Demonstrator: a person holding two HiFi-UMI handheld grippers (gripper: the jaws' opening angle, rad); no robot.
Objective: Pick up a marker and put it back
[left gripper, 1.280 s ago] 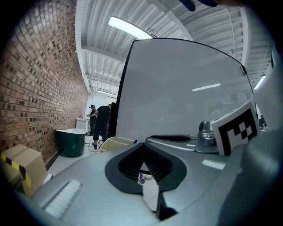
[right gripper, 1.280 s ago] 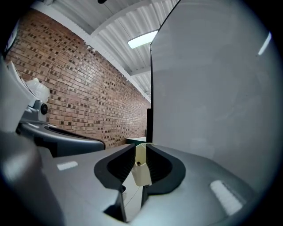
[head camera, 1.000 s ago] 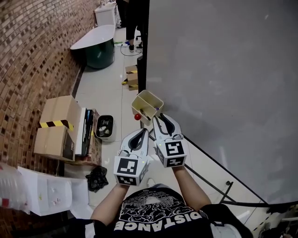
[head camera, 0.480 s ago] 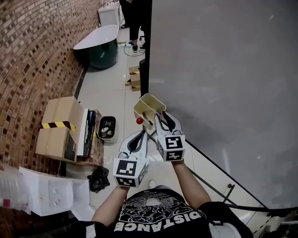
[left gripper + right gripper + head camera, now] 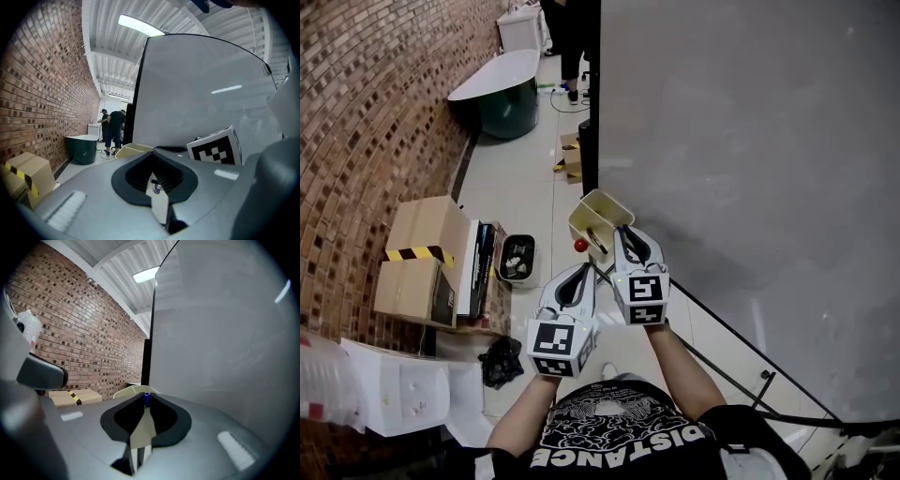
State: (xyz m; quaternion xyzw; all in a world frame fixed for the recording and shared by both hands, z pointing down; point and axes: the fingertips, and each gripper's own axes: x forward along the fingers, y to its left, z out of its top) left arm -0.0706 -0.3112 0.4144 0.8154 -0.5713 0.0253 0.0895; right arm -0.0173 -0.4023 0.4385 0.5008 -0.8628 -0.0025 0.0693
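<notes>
1. Left tongs: jaws pressed together, nothing held. They sit just beside my right tongs, nearer my body.
2. Right tongs: jaws pressed together, empty, tips at the open beige plastic bin on the large white board.
3. Blue-capped marker stands in the bin, just past my right tips.

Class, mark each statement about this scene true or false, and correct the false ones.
1. The right gripper is nearer the beige tray than the left gripper. True.
2. The cardboard boxes sit at the person's right. False: they are at the left, by the brick wall.
3. A small red ball shows beside the tray. True.
4. The tub is bright yellow. False: it is dark green with a white rim.
</notes>
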